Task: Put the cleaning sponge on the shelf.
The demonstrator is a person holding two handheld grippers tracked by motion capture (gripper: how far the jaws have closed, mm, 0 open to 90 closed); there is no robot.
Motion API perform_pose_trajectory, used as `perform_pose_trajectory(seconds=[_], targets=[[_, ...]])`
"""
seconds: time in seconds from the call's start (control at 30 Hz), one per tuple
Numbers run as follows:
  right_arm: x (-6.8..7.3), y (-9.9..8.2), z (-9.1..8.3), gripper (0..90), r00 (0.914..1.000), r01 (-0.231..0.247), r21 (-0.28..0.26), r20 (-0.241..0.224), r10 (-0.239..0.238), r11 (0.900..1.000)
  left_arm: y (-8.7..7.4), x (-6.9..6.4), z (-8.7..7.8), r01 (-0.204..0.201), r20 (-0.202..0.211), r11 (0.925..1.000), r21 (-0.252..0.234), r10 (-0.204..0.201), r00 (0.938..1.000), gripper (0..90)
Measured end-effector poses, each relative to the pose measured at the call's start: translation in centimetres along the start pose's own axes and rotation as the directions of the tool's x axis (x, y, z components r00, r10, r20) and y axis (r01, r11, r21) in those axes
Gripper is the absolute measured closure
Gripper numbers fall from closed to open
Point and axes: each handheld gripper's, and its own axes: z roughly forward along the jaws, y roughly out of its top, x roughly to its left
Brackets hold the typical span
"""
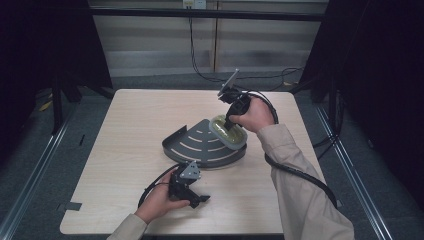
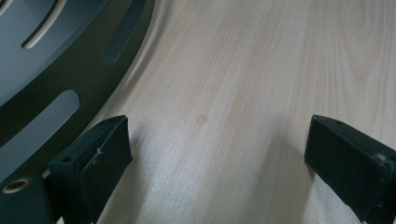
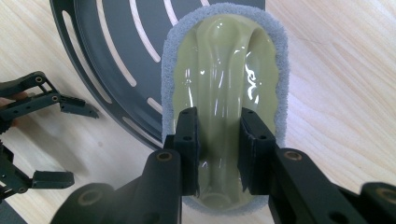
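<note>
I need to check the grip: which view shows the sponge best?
The right gripper view: the sponge is close, with the right gripper shut on its ridge. The high view shows the sponge small, lying on the rack.

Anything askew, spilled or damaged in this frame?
Nothing spilled or damaged. The scrubbing pad lies half on the slotted dark rack, overhanging its rim, but the right hand-held gripper is clamped on its handle. The left hand-held gripper rests open beside the rack.

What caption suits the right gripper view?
Right tongs clamp the yellow-green, grey-edged scrubbing pad's ridge over the dark slotted metal corner shelf.
</note>
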Motion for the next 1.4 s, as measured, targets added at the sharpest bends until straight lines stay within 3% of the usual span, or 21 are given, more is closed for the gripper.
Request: perform_pose_trajectory(seconds=[1.4], targets=[[-0.6, 0.3, 3.5, 71.4, 0.9999, -0.016, 0.015, -0.006, 0.016, 0.9998, 0.0, 0.0, 0.0, 0.001, 0.000, 1.0000, 0.002, -0.001, 1.0000, 6.3]])
